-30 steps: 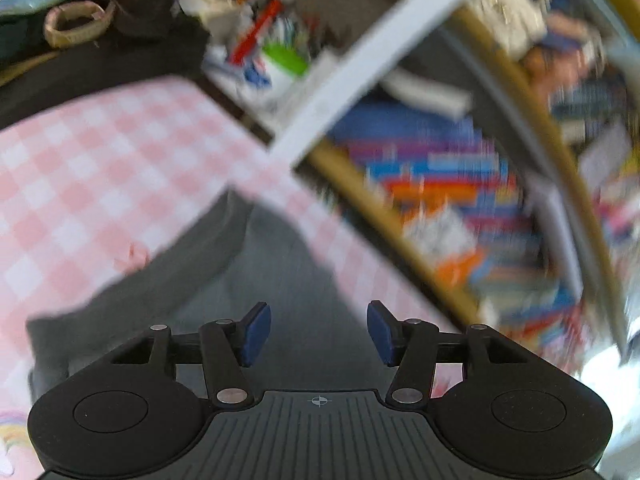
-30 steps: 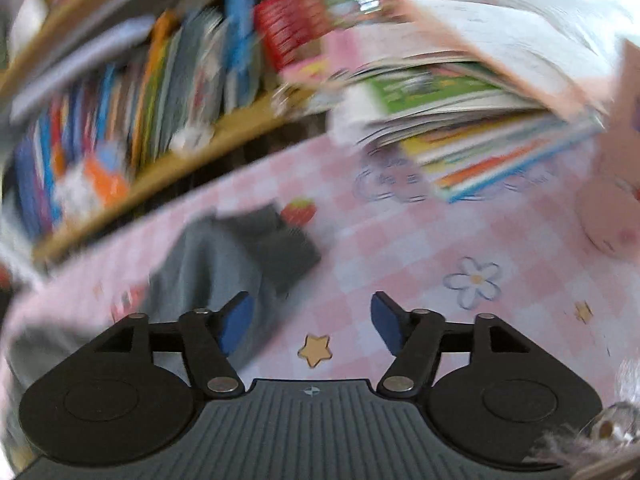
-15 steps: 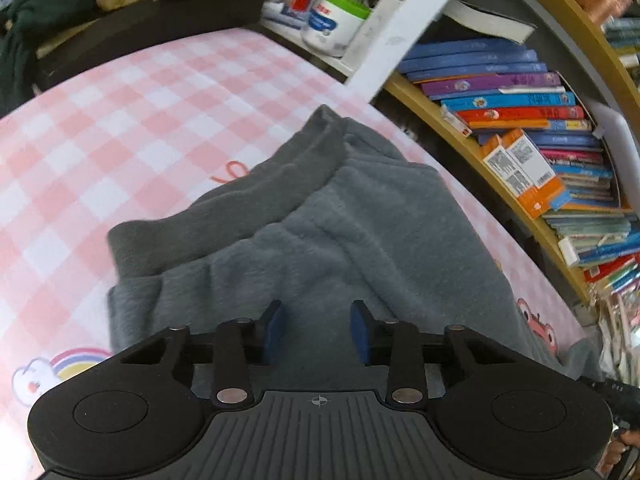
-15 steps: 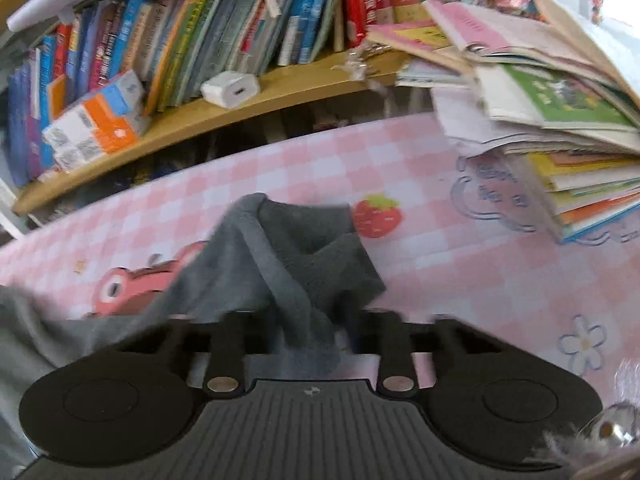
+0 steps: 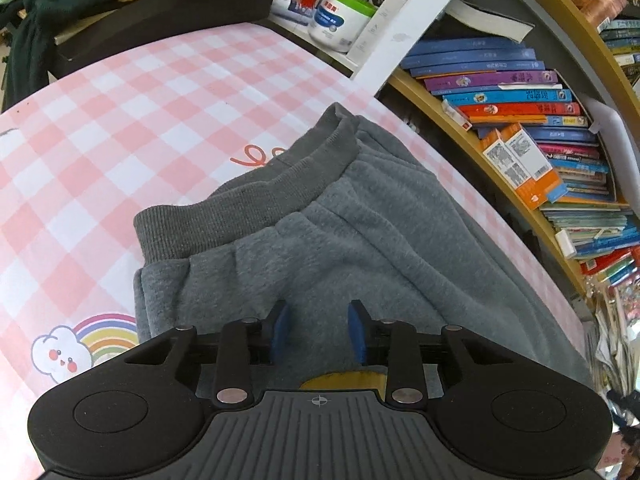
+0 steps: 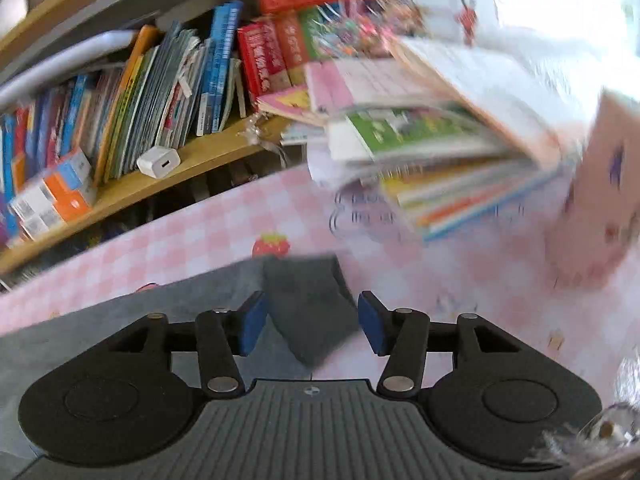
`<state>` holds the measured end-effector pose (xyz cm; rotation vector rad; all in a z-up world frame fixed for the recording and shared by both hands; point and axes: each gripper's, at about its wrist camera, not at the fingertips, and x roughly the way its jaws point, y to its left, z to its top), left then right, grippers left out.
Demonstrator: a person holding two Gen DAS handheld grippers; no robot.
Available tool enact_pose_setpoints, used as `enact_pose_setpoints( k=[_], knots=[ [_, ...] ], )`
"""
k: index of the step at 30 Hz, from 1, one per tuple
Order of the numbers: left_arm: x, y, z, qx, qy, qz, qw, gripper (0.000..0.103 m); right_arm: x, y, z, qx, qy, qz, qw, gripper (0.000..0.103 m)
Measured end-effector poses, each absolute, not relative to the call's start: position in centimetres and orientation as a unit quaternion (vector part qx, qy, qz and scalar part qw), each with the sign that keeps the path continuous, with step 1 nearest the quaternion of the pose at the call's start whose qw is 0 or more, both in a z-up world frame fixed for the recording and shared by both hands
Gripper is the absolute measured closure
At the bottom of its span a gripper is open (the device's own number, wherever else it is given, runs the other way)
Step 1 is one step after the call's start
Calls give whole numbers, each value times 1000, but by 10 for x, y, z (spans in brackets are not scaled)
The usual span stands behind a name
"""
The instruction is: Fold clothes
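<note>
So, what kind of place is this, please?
Probably a home study desk or a child's room. Grey sweatpants lie on a pink checked table cover with cartoon prints, beside a crowded bookshelf and a tub of pens.

Left sharp; right blurred w/ top-right glare.

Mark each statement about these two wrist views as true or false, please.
1. The grey pants lie on a pink checked cloth. True.
2. The left tool is shut on the waistband. False: its jaws stand open, and the waistband lies ahead of it.
3. Books fill the shelf beside the table. True.
4. The right tool grips a red book. False: it is open over a grey pant leg end.
</note>
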<state>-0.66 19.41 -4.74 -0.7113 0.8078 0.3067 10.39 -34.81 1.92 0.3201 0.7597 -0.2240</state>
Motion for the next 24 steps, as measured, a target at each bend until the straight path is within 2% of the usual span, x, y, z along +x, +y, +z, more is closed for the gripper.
enact_pose_setpoints(
  k=[6,7,8,9,20,23,24],
  knots=[
    [-6,189,-46,-321,386,145,853,72,92,-347,5,171,383,-88,903,51],
    [-8,189,-46,-319,389,151,851,80,93,-346,3,176,387,-87,901,51],
    [-9,190,-46,-318,393,156,849,95,94,-345,2,179,389,-86,900,51],
    [-14,190,-47,-319,396,164,845,98,94,-345,1,180,390,-85,899,51],
    [-64,184,-48,-334,415,177,827,100,117,-329,-12,187,415,-51,889,51],
    [-66,186,-48,-338,419,174,824,100,127,-321,-21,183,426,-46,885,66],
    [-64,185,-47,-335,421,173,825,100,130,-319,-20,183,427,-41,885,84]
  ],
)
